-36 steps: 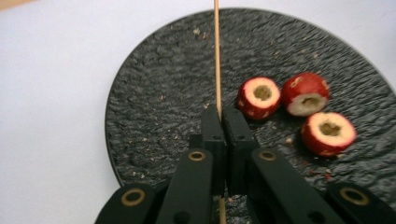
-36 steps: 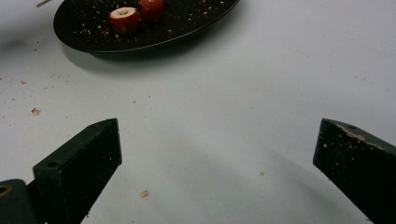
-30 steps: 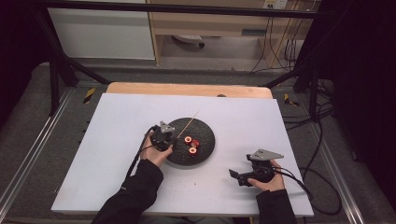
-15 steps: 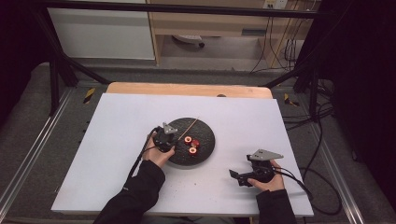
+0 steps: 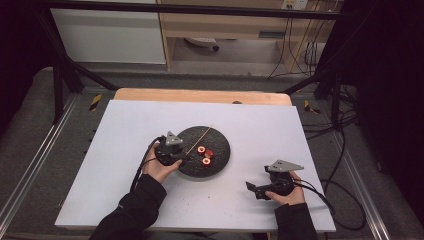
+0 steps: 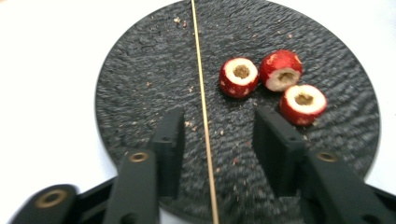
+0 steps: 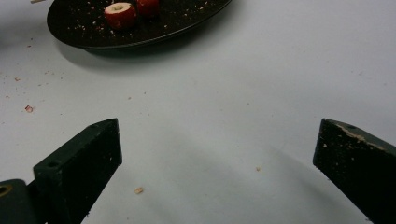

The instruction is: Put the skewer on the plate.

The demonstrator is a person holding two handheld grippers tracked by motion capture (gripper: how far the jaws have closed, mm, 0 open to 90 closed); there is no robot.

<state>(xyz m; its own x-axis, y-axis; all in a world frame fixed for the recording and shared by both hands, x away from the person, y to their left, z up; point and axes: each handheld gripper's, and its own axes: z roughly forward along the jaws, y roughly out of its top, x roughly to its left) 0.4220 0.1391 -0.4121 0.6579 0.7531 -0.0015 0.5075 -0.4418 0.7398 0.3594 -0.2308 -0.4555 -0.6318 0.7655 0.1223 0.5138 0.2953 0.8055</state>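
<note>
1. Left gripper (image 6: 212, 135): its two black, blocky jaws have just been opening and now stand apart, with the skewer (image 6: 201, 100) lying free between them and neither pad pressing on it.
2. That skewer is a thin, straight, pale wooden stick, lying flat across the plate (image 6: 140, 84) from its near rim towards its far rim.
3. That plate is round, flat and black, with a rough, rippled, slate-like surface dusted with pale crumbs. In the high view it sits near the middle of the table (image 5: 125, 125), whose top is a smooth white sheet over a wooden board that shows along the far edge.
4. Three fruit pieces (image 6: 239, 77) sit close together on the plate, just beside the skewer: small, rounded, red-skinned, each with a cut white face and a brown hollow at the core. Two of them appear to touch.
5. Right gripper (image 7: 217, 158): its jaws stand wide apart over bare white tabletop near the front edge, well apart from the plate, with nothing between them. Their matte black tips carry pale specks.
</note>
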